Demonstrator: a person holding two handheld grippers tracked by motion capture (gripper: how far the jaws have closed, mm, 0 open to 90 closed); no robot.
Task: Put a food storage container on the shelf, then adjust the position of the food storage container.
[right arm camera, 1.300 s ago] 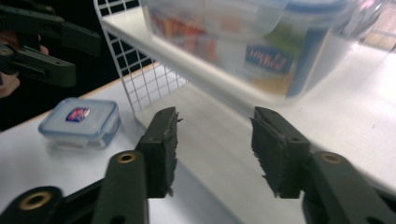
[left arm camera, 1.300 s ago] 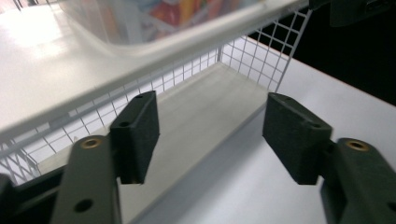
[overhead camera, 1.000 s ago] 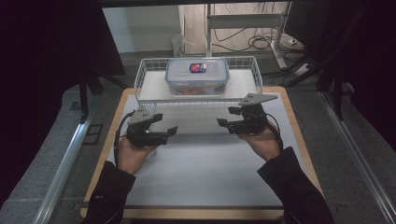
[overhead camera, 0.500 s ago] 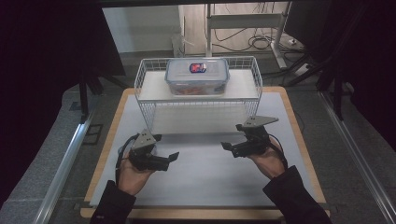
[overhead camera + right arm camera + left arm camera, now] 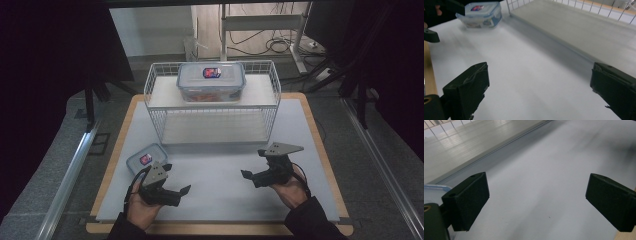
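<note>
A large clear lidded container (image 5: pixel 211 81) with a red label sits on the upper shelf of a white wire rack (image 5: pixel 212 112). A small lidded container (image 5: pixel 145 159) (image 5: pixel 480 13) lies on the white mat left of the rack, and its corner (image 5: pixel 434 190) shows beside one jaw. My left gripper (image 5: pixel 176 179) (image 5: pixel 537 197) hovers low just in front of it, pointing right. My right gripper (image 5: pixel 253 163) (image 5: pixel 537 82) hovers at the front right, pointing left. Both grippers' jaws have just been opening, and both stand open with nothing between them.
The rack's lower shelf (image 5: pixel 586 32) (image 5: pixel 474 145) is bare and lies just beyond the grippers. The white mat (image 5: pixel 220 195) rests on a wooden board (image 5: pixel 325 150). Metal rails (image 5: pixel 70 175) run along both sides of the table. Desk legs and cables are behind the rack.
Both hands have come down and back from the rack toward the table's front edge. Their jaws have spread wider. The small container now shows beside the left gripper.
</note>
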